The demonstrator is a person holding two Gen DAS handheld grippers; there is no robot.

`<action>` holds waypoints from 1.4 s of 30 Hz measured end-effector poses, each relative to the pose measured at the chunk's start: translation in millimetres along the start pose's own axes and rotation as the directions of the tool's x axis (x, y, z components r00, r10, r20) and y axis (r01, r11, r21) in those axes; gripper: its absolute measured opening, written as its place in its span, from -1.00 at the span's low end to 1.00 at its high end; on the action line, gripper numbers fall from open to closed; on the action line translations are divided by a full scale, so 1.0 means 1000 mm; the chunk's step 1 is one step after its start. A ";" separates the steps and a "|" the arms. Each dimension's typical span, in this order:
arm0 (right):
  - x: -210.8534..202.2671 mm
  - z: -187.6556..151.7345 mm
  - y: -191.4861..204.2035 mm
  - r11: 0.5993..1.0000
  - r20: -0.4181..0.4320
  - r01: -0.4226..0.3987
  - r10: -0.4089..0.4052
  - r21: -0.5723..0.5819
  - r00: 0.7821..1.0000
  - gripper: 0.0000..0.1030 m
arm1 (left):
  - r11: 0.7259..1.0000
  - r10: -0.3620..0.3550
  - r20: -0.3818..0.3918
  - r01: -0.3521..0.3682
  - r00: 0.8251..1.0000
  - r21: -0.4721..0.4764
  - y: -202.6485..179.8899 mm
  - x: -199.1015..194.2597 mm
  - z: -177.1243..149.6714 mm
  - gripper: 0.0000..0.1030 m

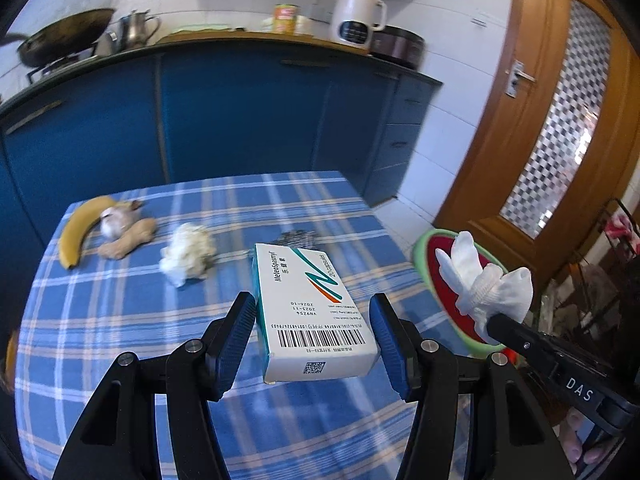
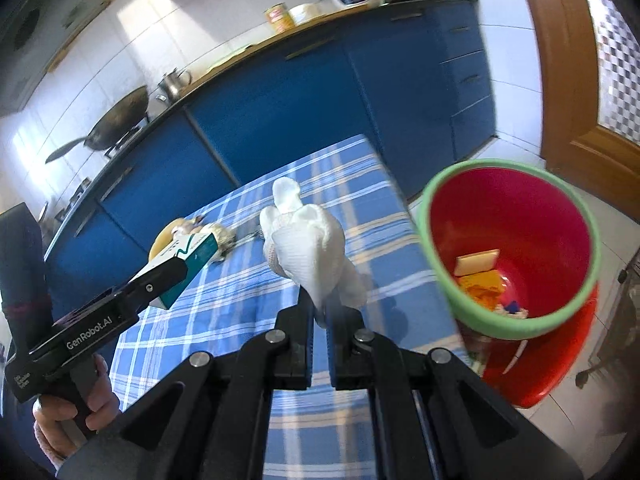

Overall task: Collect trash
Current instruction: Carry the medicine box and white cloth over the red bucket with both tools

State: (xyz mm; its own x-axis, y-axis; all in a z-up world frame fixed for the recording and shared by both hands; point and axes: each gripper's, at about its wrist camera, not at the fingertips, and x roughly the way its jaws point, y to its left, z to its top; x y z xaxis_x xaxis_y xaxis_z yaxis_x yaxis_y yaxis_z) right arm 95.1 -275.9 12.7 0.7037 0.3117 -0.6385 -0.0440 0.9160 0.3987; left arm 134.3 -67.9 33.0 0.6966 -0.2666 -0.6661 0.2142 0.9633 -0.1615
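Hiding behind L tool (image 2: 168, 280): banana (image 2: 162, 240), box (image 2: 188, 256) partly visible.

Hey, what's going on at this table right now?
A person is clearing trash with two hand-held tongs. The left tongs hold a medicine box above the checked tablecloth; the right tongs pinch a crumpled white tissue near the red bin. Another tissue wad remains on the table.

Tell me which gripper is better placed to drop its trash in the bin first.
Right, probably. The right gripper, shut on the white tissue, sits beside the red bin. The left gripper, holding the medicine box, is over the table, farther from it.
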 end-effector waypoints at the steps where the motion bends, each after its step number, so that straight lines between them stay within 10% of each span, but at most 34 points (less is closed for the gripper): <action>1: -0.004 0.001 -0.006 1.000 0.007 0.011 -0.011 0.010 1.000 -0.86 | 1.000 -0.010 0.000 0.010 1.000 0.011 -0.008 0.002 0.002 0.18; 42: 0.000 0.009 -0.182 0.935 -0.009 0.205 -0.211 0.289 0.977 -0.71 | 0.976 -0.118 -0.123 0.138 0.985 0.170 -0.154 0.105 0.019 0.18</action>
State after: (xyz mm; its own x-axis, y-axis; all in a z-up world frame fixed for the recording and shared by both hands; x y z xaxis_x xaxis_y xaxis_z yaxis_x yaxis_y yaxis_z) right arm 109.3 -444.7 -53.5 0.6904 0.1134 -0.7145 0.3082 0.8474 0.4323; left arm 187.5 -245.2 1.4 0.5768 -0.3723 -0.7271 0.4216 0.8981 -0.1254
